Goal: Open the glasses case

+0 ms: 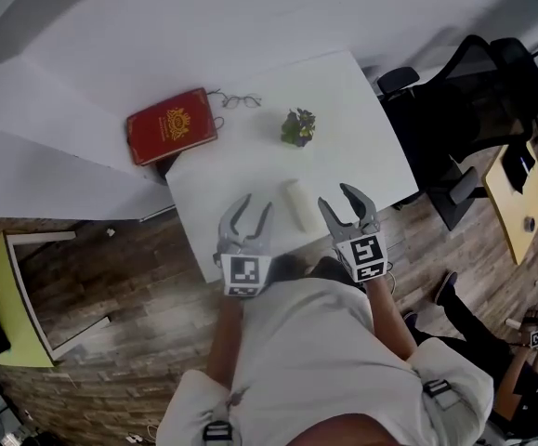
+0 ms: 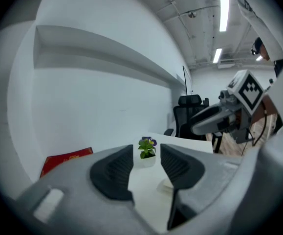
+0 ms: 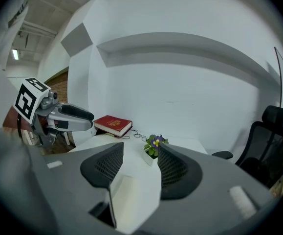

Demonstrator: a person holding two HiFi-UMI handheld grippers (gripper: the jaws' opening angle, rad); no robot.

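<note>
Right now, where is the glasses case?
In the head view, the white glasses case lies near the table's front edge, between the left gripper and right gripper.

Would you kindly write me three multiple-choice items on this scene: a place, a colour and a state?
1. What colour is the glasses case? A red; B white; C black.
2. Where do the glasses lie? A beside the red book; B on the case; C under the case.
3. How do the right gripper's jaws stand? A apart, empty; B shut on the case; C shut on the glasses.
Key: 1B, pale like the table; 2A, they lie by the book's corner; 3A, table shows between them.
</note>
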